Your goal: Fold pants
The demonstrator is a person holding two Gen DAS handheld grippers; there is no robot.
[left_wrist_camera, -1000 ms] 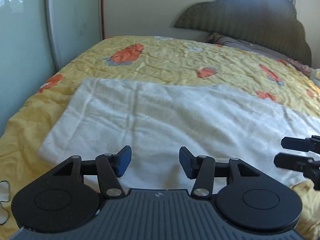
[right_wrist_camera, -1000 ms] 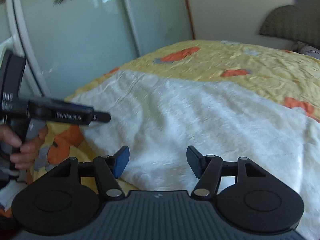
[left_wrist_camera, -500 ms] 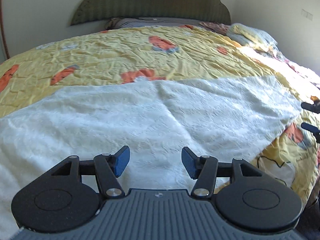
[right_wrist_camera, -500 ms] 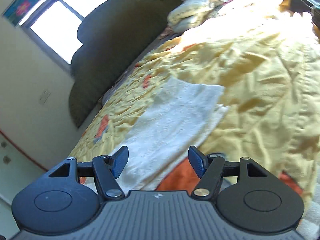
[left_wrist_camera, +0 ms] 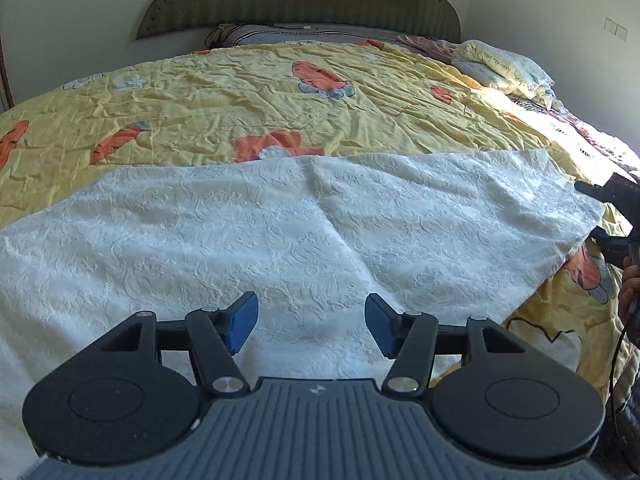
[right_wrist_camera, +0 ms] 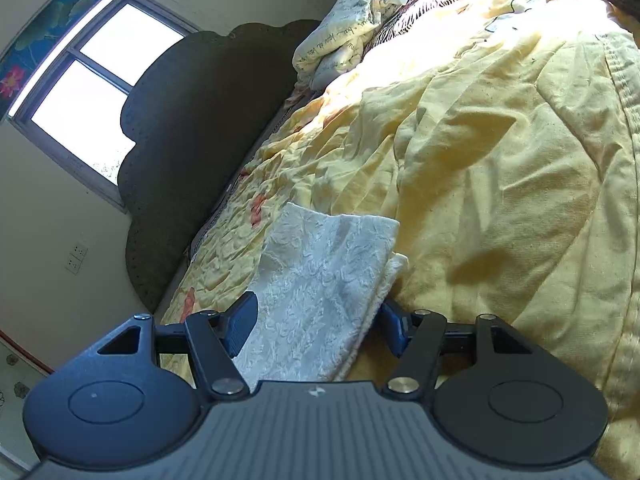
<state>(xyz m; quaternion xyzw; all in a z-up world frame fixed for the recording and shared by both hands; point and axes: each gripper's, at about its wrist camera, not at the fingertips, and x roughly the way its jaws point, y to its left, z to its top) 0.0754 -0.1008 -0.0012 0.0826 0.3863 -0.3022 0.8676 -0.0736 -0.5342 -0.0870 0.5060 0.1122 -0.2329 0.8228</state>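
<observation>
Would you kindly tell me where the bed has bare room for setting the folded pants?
Free: yellow quilt between white pants and headboard. Crowded: the pillow corner and the pants' end by the right tool.

- pants [left_wrist_camera: 304, 220] lie flat across the near part of the bed, on top of the quilt [left_wrist_camera: 240, 112], reaching from left edge of left wrist view to its right side
- left gripper [left_wrist_camera: 311, 322] over near edge of pants, fabric below the gap, pads apart
- headboard [left_wrist_camera: 296, 0] behind the quilt, against the back wall
- pillow [left_wrist_camera: 500, 68] at far right of bed, near the headboard
- right gripper [right_wrist_camera: 316, 326] at right end of pants, beside bed's right edge; fabric end between its pads, jaws just been closing
- window [right_wrist_camera: 80, 92] above and left of headboard in right wrist view
</observation>
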